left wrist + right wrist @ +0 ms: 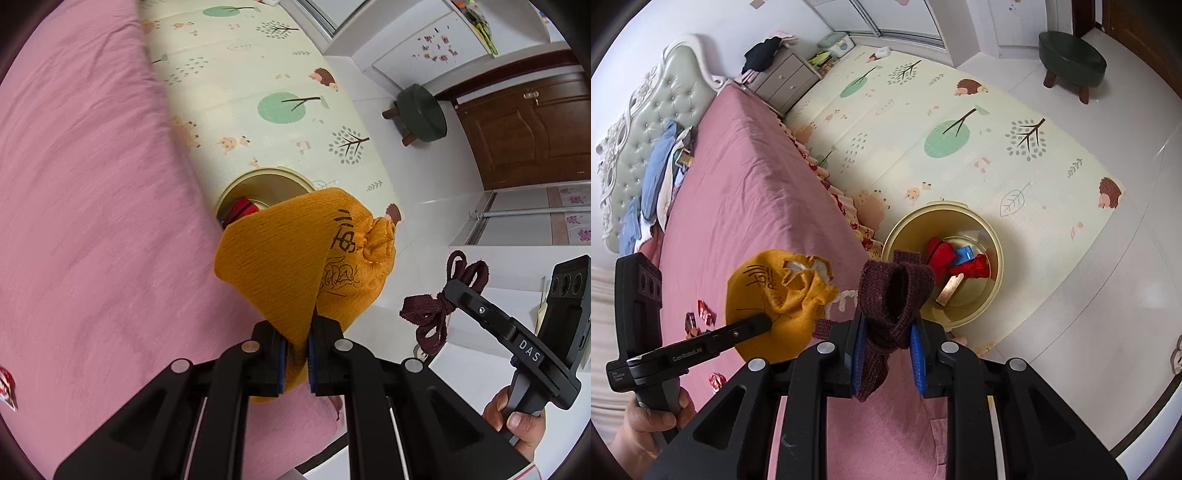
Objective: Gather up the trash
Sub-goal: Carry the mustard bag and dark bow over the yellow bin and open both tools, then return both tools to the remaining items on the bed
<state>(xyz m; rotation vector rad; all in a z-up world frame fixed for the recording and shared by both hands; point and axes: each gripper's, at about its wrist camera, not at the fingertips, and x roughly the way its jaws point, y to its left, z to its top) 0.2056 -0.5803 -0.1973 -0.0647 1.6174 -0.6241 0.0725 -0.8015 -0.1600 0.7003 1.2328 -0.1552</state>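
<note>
My left gripper (297,354) is shut on an orange knitted pouch (295,258) with black markings, held over the edge of the pink bed (92,221). My right gripper (886,354) is shut on a dark maroon knitted strip (894,291), which loops up between the blue pads. Both hang near a beige round bin (916,229) on the floor beside the bed; it holds red, blue and copper-coloured scraps. In the right wrist view the orange pouch (768,295) hangs left of the strip, pinched by the left gripper (764,321). Red wrappers (705,314) lie on the bed.
A patterned play mat (960,129) lies under the bin, with white tiled floor around it. A dark green stool (1071,55) stands at the far right, a nightstand (783,77) by the padded headboard (653,110). A hand (517,417) holds the right gripper's handle.
</note>
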